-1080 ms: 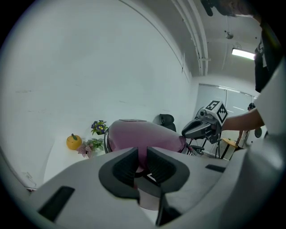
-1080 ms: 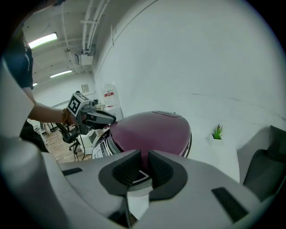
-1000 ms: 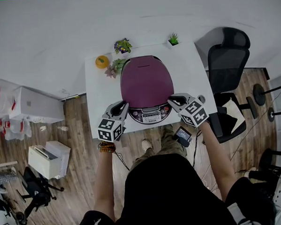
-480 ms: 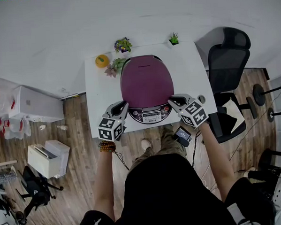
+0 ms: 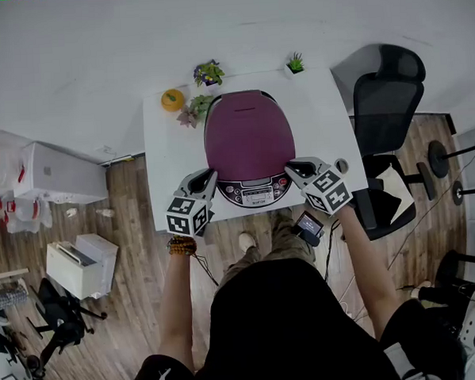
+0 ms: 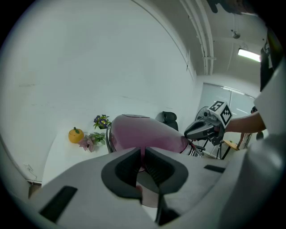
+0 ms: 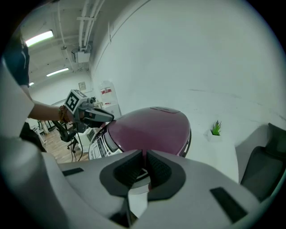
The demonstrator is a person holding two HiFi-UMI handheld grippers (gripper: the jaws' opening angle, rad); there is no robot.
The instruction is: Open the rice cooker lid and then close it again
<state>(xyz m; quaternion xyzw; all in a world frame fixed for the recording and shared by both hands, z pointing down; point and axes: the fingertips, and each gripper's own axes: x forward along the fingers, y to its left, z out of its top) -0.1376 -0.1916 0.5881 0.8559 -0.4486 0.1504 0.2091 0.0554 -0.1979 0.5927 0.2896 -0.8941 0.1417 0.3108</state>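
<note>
- The white counter (image 5: pixel 166 161) stands against the wall and carries everything below except the chair.
- A black office chair (image 5: pixel 383 98) stands on the wooden floor just beside the counter's right edge.
- The rice cooker (image 5: pixel 249 138) sits at the counter's middle. Its purple lid (image 5: pixel 248 129) is down, so the inside is hidden. Its control panel (image 5: pixel 255 194) faces the person.
- The left gripper (image 5: pixel 210 175) is at the cooker's front left corner. Its jaws have just been closing and are nearly pressed together, with nothing between them.
- The right gripper (image 5: pixel 289 167) is at the front right corner. Its jaws have also been closing to a thin slit and pinch nothing.
- A small pot (image 5: pixel 208 75) holds purple flowers, and a white pot (image 5: pixel 294 66) holds green shoots. A pink-leaved sprig (image 5: pixel 192 114) lies near the cooker.
- An orange fruit-shaped ornament (image 5: pixel 172 102) sits at the back left.
</note>
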